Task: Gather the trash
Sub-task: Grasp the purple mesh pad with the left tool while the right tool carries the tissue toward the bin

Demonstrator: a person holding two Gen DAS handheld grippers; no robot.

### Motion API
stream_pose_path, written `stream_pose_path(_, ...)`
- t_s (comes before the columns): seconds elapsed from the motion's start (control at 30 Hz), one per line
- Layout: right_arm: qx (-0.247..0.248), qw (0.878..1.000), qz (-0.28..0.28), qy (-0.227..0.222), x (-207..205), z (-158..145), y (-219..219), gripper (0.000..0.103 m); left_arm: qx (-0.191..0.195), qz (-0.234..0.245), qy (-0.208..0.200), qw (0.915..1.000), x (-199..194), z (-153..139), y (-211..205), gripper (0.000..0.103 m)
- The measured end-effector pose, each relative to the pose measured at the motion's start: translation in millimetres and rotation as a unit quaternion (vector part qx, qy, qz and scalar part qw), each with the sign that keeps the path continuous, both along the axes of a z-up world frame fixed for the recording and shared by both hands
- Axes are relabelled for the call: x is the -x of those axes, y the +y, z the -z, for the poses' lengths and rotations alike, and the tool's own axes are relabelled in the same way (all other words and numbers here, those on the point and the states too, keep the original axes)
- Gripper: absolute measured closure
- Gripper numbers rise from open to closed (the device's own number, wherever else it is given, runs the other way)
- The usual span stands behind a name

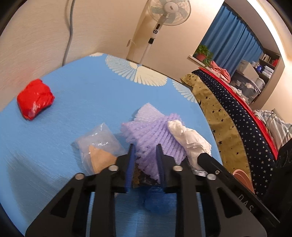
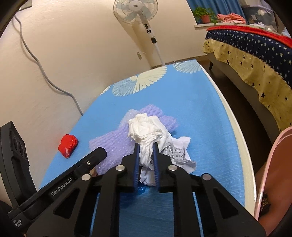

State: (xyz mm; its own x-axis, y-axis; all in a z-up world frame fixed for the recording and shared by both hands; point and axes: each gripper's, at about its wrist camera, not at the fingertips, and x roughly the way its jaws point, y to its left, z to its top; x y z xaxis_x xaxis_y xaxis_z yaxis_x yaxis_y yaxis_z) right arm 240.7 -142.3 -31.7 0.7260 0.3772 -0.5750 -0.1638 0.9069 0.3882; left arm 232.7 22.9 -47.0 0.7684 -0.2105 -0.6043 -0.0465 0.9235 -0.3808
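On the blue table cover (image 1: pixel 82 94) lies trash. My left gripper (image 1: pixel 145 150) is shut on a purple foam net (image 1: pixel 147 127), with a dark patterned wrapper (image 1: pixel 144 177) also between its jaws. A clear plastic bag (image 1: pixel 99 144) lies just to its left and a red crumpled wrapper (image 1: pixel 34 99) sits far left. My right gripper (image 2: pixel 145 147) is shut on a white crumpled tissue (image 2: pixel 146 130), which rests over the foam net (image 2: pixel 113 138). A crumpled printed paper (image 2: pixel 179 152) lies to its right. The red wrapper (image 2: pixel 67 143) shows at the left.
A standing fan (image 2: pixel 135 11) is behind the table by the wall, with a grey cable (image 2: pixel 36 62) on the wall. A bed with a starred cover (image 2: pixel 255 52) stands to the right across a floor gap. A pink rim (image 2: pixel 264 182) is at the right edge.
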Motion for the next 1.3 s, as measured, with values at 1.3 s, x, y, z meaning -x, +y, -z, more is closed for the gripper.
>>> stream_pose_path(1.3,0.073,0.984,0.102,-0.128,140.7,-118.9,-73.4,0.095,-0.087,0.052,-0.121,0.9875,106.9,-102.5,-45.9,0.093)
